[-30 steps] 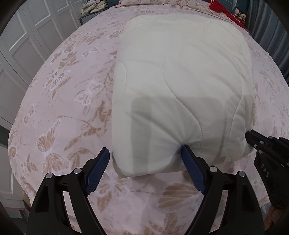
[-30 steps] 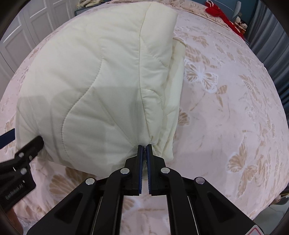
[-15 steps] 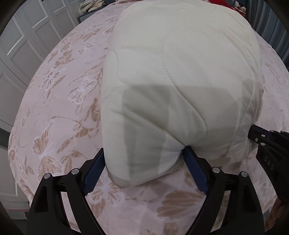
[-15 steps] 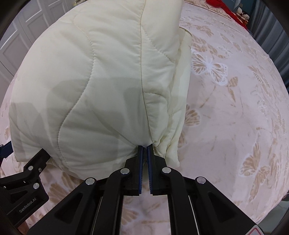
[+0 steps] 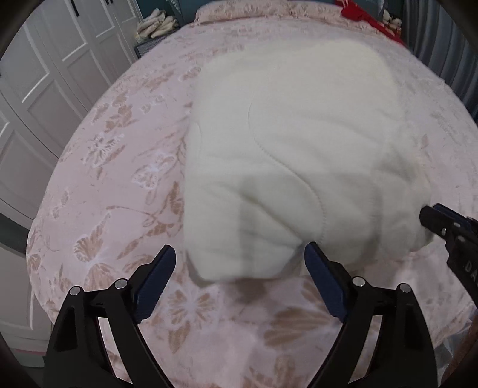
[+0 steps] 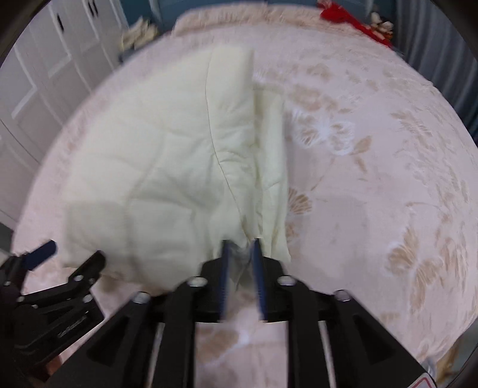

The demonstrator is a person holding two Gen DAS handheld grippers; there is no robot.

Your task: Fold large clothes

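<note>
A cream quilted garment (image 5: 298, 155) lies folded in a thick pad on the pink floral bedspread (image 5: 113, 185). My left gripper (image 5: 239, 250) is open wide, and the garment's near left corner sits just between its blue fingertips without being pressed. In the right wrist view the garment (image 6: 167, 167) fills the left half. My right gripper (image 6: 240, 243) is at its near right corner; its jaws are opening, with a blurred bit of fabric loose in the narrow gap. The right gripper's tip (image 5: 433, 215) shows at the left view's right edge.
The bedspread (image 6: 373, 179) stretches bare to the right of the garment. White wardrobe doors (image 5: 44, 74) stand along the left side. Red cloth (image 6: 352, 18) lies at the bed's far right corner, by a grey curtain (image 5: 442, 44).
The garment's near edge, lifted and billowing half a second ago, has dropped back onto the bed. The right gripper's jaws, shut on the corner before, have parted. Both views pulled back a little.
</note>
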